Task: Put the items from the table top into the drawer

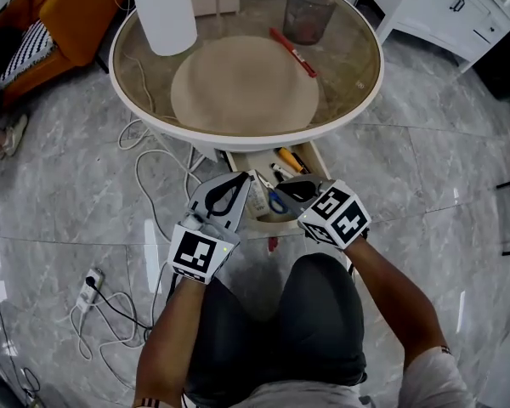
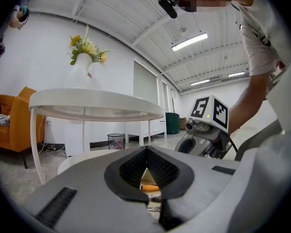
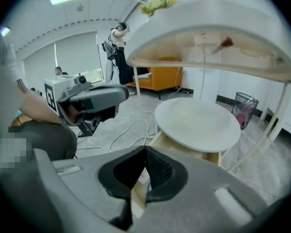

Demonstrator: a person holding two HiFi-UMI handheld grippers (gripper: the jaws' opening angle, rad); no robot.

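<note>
A red marker [image 1: 293, 52] lies on the round glass table top [image 1: 370, 66], right of centre; the right gripper view shows it from below through the glass [image 3: 226, 42]. The wooden drawer [image 1: 319, 164] under the table's near edge stands open, with an orange pen [image 1: 286, 158] and several small items inside. My left gripper [image 1: 249, 177] [image 2: 146, 148] hangs level at the drawer's front left, shut and empty. My right gripper [image 1: 280, 187] [image 3: 145, 149] tilts down over the drawer's front, its jaws together with nothing between them.
A white vase [image 1: 164, 11] stands on the table's far left. A round lower shelf [image 1: 245, 85] sits beneath the glass. A mesh waste bin [image 1: 308, 15] is behind the table. White cables [image 1: 144, 155] and a power strip [image 1: 89, 289] lie on the floor at left. Orange sofa [image 1: 59, 15] far left.
</note>
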